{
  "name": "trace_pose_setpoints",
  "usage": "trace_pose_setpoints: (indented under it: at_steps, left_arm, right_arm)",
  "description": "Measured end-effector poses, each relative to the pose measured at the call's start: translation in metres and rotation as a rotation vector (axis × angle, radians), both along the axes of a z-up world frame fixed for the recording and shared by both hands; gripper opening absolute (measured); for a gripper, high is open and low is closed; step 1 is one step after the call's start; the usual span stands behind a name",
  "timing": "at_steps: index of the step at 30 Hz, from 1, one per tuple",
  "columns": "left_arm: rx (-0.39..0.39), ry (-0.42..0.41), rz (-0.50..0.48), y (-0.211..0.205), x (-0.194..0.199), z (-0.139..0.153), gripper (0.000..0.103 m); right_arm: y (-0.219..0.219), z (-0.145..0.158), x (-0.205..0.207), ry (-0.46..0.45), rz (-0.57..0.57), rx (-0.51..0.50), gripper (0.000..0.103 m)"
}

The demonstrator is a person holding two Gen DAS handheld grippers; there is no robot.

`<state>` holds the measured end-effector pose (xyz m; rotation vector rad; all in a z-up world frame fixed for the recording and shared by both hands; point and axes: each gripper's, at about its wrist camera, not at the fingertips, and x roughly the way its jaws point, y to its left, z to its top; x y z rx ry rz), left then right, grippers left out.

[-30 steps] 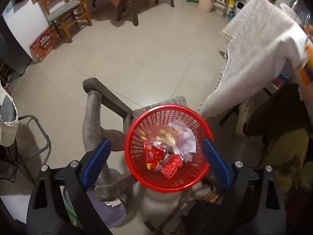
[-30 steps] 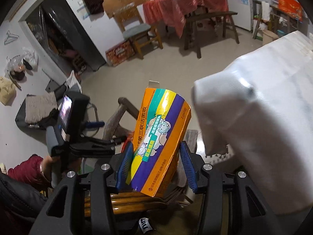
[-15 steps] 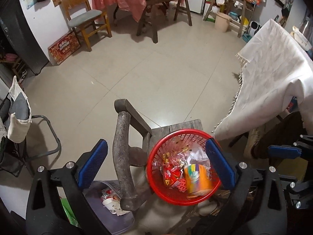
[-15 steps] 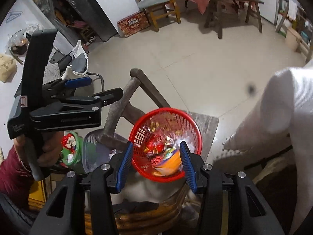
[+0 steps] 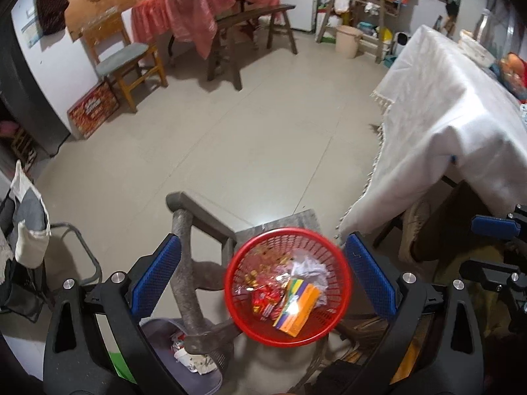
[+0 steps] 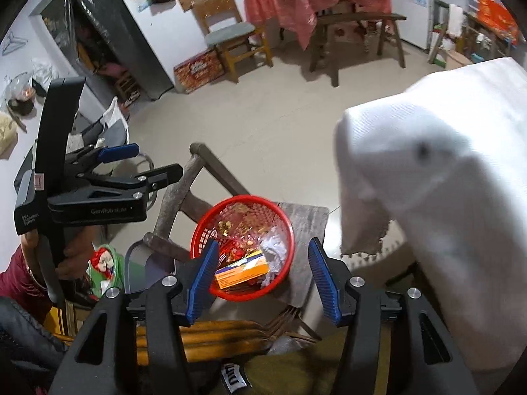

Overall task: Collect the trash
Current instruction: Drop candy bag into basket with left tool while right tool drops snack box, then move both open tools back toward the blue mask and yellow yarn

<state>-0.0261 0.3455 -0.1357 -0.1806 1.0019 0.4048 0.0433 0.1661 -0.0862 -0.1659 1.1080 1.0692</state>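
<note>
- Broadly, a table under a white cloth (image 5: 444,125) is filling the right side of both views, its fringed edge hanging near the old wooden chair (image 5: 187,256) that is carrying the trash basket.
- The red basket (image 5: 342,296) is sitting on the chair's seat, holding wrappers, crumpled paper and an orange box (image 5: 299,306) that is lying flat on top of the pile.
- The left gripper (image 5: 263,276) is hovering above the basket with its fingers spread wide and nothing between them.
- The right gripper (image 6: 262,283) is also hanging over the basket; its jaws are opening, and the pads are gripping nothing, the box lying loose in the basket below them.
- The basket appears to be resting near the seat's edge, so a knock from either gripper while pulling away could be tipping it and spilling the trash onto the floor.
- The cloth's fringe (image 6: 362,250) is dangling close to the right gripper, so a careless swing toward the table could be snagging it and dragging whatever is standing on top.
</note>
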Motion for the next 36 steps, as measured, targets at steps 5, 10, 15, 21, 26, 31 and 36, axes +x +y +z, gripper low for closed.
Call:
trace_pose_setpoints:
  at_steps: [5, 10, 15, 21, 26, 31, 36]
  left_arm:
    - [0.039, -0.058, -0.068, -0.035, 0.003, 0.031, 0.096]
    - [0.109, -0.108, -0.150, -0.077, 0.006, 0.056, 0.096]
    - [0.174, -0.140, -0.244, -0.128, 0.010, 0.072, 0.096]
    - [0.198, -0.161, -0.330, -0.184, 0.021, 0.081, 0.096]
    - [0.185, -0.187, -0.378, -0.226, 0.034, 0.083, 0.096]
    - [0.146, -0.194, -0.429, -0.264, 0.056, 0.079, 0.096]
    - [0.082, -0.193, -0.499, -0.303, 0.094, 0.076, 0.096]
  right_arm:
    - [-0.034, 0.018, 0.004, -0.038, -0.064, 0.055, 0.061]
    - [-0.079, 0.036, 0.007, -0.070, -0.147, 0.110, 0.066]
    - [-0.121, 0.044, 0.009, -0.087, -0.228, 0.154, 0.067]
    - [-0.177, 0.045, 0.018, -0.093, -0.326, 0.204, 0.068]
    - [-0.218, 0.049, 0.036, -0.109, -0.403, 0.235, 0.069]
    - [-0.264, 0.046, 0.059, -0.139, -0.517, 0.235, 0.071]
    - [-0.312, 0.039, 0.084, -0.151, -0.653, 0.219, 0.071]
